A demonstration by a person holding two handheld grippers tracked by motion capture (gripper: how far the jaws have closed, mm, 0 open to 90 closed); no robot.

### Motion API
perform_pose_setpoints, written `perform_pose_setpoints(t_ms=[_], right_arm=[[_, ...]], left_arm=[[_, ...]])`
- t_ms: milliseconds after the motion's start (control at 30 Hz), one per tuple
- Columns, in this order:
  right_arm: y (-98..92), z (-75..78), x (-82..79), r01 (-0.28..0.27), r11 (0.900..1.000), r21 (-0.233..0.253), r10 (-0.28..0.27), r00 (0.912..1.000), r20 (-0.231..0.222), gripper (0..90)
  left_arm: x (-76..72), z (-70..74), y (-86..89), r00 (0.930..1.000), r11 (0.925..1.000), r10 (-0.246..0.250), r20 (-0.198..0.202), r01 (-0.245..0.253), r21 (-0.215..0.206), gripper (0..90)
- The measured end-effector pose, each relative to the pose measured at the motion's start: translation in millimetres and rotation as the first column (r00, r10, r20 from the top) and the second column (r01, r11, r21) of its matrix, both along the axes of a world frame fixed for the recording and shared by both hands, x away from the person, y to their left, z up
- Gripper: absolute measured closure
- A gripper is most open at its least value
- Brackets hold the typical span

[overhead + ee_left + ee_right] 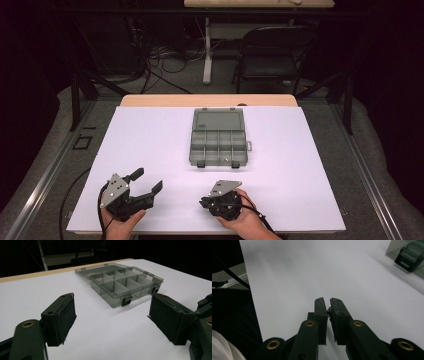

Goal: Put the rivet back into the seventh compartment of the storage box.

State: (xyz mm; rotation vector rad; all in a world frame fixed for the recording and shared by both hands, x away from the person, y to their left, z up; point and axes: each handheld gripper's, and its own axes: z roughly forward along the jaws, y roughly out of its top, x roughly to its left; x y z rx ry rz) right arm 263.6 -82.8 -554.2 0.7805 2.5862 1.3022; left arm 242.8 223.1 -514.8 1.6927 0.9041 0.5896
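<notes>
A translucent grey organiser box (pixel 218 139) is lying open in the middle of the white table (pixel 150 150), its flat lid folded back on the far side and its divided compartments looking empty, two dark latches facing the person. The left gripper (pixel 148 181) is hovering near the table's front edge with jaws spread wide, gripping nothing. The right gripper (pixel 328 305) is sitting beside it, jaws pressed together, nothing visible between them. Bare table is separating both from the box

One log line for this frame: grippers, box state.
left gripper: open, empty | right gripper: shut, empty | translucent grey plastic compartment box: lid open, untouched, on white table
</notes>
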Motion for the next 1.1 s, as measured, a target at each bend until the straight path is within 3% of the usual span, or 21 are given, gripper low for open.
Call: perform_pose_setpoints(t_ms=[33,267,567,700,1100], right_arm=[[-1.4,3.2,0.1,-0.001,1.000,-0.012,0.001,1.0000,-0.004,83.3],[-8.4,20.1,5.1,0.013,0.999,0.030,-0.014,0.9998,0.013,83.3],[-12.8,32.7,9.7,0.018,0.999,0.051,-0.019,0.9995,0.026,83.3],[-15.9,37.9,14.1,0.021,0.999,0.039,-0.023,0.9992,0.032,83.3],[-36.2,59.7,47.7,0.101,0.995,0.022,-0.102,0.9919,0.076,83.3]], left_arm=[[-0.1,0.1,-0.1,1.0000,1.0000,0.000,0.000,0.000,0.000,20.8],[-0.2,0.0,-0.6,1.0000,1.0000,-0.001,0.004,0.001,0.000,20.8],[-0.2,0.0,-0.8,1.0000,1.0000,-0.003,0.001,0.003,-0.001,20.8],[-0.1,-0.1,-0.8,1.0000,1.0000,-0.003,0.000,0.003,-0.001,20.8],[0.2,-0.4,-0.9,1.0000,1.0000,0.000,0.000,0.000,-0.004,20.8]])
